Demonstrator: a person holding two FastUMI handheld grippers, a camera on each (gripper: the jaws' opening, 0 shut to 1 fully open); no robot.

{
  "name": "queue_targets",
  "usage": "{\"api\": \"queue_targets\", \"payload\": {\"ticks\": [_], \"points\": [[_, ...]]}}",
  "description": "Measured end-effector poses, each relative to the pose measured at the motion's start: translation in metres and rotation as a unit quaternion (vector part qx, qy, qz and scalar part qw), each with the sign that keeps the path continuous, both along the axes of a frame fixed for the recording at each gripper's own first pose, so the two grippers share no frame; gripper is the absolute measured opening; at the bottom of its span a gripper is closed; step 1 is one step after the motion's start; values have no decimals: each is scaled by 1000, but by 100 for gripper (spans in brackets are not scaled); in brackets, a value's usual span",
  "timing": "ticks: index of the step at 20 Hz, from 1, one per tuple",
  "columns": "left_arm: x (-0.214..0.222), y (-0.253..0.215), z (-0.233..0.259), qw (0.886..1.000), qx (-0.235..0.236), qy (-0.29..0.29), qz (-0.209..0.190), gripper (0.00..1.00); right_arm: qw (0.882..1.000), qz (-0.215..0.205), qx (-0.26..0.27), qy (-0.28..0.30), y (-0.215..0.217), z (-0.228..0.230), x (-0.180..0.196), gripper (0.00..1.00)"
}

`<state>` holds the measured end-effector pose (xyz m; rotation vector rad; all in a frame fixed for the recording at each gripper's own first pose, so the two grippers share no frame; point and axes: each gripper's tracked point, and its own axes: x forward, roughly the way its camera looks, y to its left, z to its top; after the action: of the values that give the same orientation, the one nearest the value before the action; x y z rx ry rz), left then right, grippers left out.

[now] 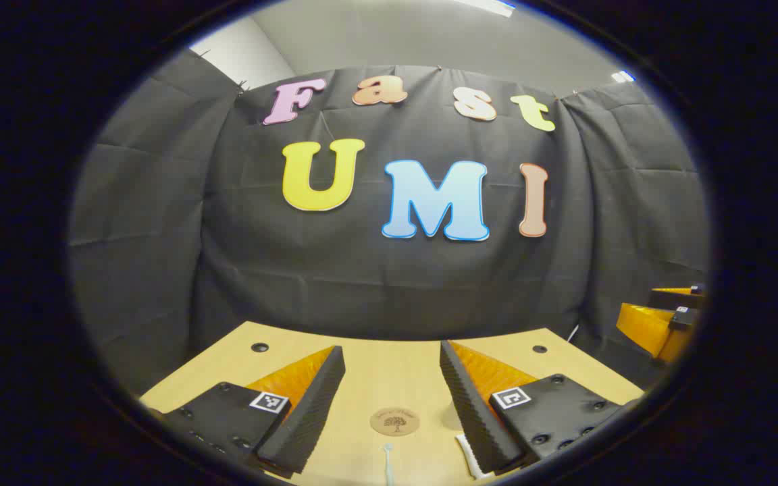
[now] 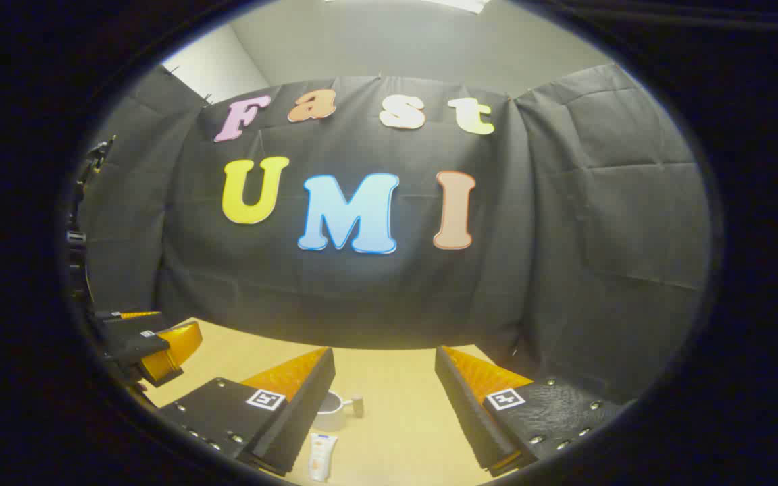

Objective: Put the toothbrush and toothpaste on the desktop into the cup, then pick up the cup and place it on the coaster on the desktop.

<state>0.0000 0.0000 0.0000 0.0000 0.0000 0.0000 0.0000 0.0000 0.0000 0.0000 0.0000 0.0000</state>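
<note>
In the left gripper view, a round cork coaster (image 1: 395,421) lies on the wooden desktop (image 1: 389,374) between my left gripper's fingers. The white toothbrush (image 1: 387,462) points up from the bottom edge, just below the coaster. My left gripper (image 1: 391,351) is open above the desk and holds nothing. In the right gripper view, a white cup (image 2: 330,412) with a handle stands beside the left finger. A white toothpaste tube (image 2: 321,456) lies in front of the cup. My right gripper (image 2: 383,352) is open and empty.
A small white object (image 1: 467,456) lies partly hidden by the left gripper's right finger. The other gripper (image 1: 662,324) hovers at the far right of the left gripper view. In the right gripper view the other gripper (image 2: 152,344) is at the far left. The black cloth wall closes off the desk's far edge.
</note>
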Motion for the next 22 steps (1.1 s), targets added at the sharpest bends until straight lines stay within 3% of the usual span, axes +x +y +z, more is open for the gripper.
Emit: {"api": "queue_targets", "payload": {"ticks": [4,11,18,22], "points": [[-5,6,12,1000,9,3,8,94,1000,18,19,16,9,-6,14,92],[-3,6,21,1000,16,-5,9,92,999,35,7,10,28,-3,24,92],[4,8,8,1000,13,16,6,92,998,50,-5,21,45,-8,30,92],[11,3,-15,999,12,51,-5,94,997,59,-6,59,52,-31,34,92]]}}
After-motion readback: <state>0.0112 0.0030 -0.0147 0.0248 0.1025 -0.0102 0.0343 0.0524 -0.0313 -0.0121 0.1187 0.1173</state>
